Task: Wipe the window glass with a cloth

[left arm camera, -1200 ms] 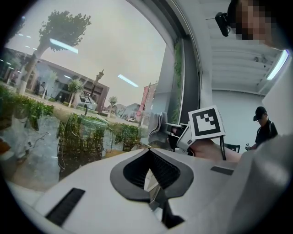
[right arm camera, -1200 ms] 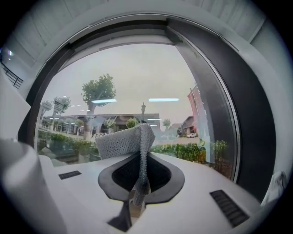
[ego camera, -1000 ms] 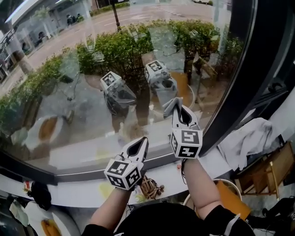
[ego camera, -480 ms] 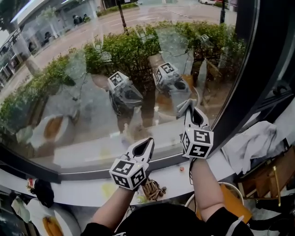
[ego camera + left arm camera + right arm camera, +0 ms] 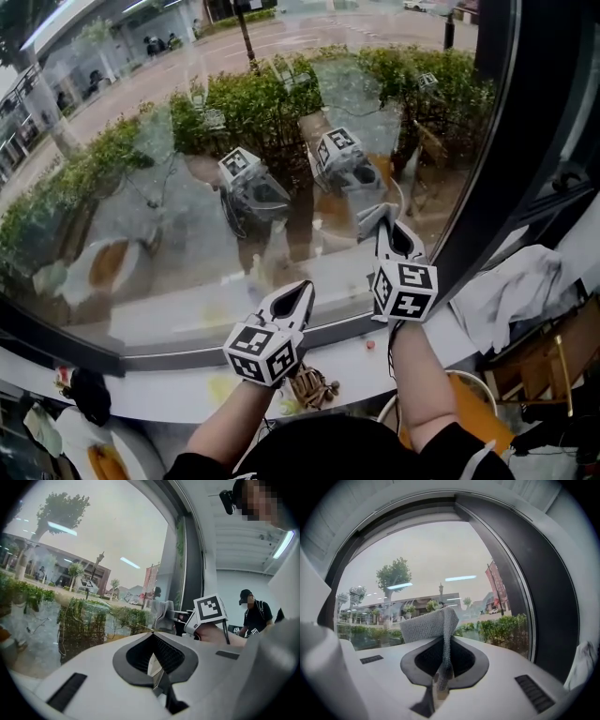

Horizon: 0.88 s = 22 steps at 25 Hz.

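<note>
The window glass (image 5: 169,216) fills the head view and shows both grippers' reflections. My right gripper (image 5: 386,225) is raised close to its lower right part and is shut on a grey knitted cloth (image 5: 371,217). The cloth (image 5: 426,625) stands folded above the shut jaws of that gripper (image 5: 442,674), with the glass (image 5: 440,564) just behind it. My left gripper (image 5: 298,292) is lower, over the sill, its jaws shut with nothing between them. In the left gripper view, that gripper (image 5: 158,679) points at the glass (image 5: 84,573), with the cloth (image 5: 161,613) off to the right.
A white sill (image 5: 169,380) runs under the glass, with a small brown object (image 5: 311,384) on it. The dark window frame (image 5: 492,169) rises at the right. A white cloth (image 5: 511,291) drapes over furniture there. A person in black (image 5: 255,616) stands behind.
Both grippers sit slightly further right in the head view than a second ago. Over the last half second they have hardly moved.
</note>
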Motion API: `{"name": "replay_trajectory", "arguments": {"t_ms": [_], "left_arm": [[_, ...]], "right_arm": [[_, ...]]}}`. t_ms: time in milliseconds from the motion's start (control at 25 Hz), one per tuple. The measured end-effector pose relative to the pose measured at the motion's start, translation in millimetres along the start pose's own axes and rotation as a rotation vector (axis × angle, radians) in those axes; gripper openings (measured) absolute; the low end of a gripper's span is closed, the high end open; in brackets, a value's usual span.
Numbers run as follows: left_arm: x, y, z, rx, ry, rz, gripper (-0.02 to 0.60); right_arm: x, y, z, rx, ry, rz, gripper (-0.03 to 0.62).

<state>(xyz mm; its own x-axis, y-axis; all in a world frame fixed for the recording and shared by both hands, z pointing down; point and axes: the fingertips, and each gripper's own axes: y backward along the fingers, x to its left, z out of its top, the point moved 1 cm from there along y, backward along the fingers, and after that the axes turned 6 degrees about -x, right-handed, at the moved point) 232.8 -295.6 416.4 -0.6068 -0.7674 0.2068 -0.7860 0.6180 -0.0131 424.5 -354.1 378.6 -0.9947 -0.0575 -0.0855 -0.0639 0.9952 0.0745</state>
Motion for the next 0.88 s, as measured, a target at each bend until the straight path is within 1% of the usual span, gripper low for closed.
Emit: {"name": "replay_trajectory", "arguments": {"t_ms": [120,280,600,720,880], "left_arm": [[-5,1,0,-0.005,-0.002,-0.018,0.008],[-16,-2,2,-0.011,-0.001,-0.052,0.008],[-49,-21,8,-0.027,-0.011,-0.128,0.008],[-53,-23,16,-0.037,-0.016,-0.141,0.008],[-50,-22,29,-0.052,-0.022,-0.136,0.008]], "right_arm": [[-2,12,2,-0.012,-0.027,-0.008,0.04],[-5,29,17,-0.042,-0.006,-0.023,0.04],[-34,55,73,-0.162,0.01,-0.088,0.04],[-32,53,94,-0.188,-0.001,-0.086,0.04],[-19,37,104,-0.171,0.002,-0.066,0.04]]}}
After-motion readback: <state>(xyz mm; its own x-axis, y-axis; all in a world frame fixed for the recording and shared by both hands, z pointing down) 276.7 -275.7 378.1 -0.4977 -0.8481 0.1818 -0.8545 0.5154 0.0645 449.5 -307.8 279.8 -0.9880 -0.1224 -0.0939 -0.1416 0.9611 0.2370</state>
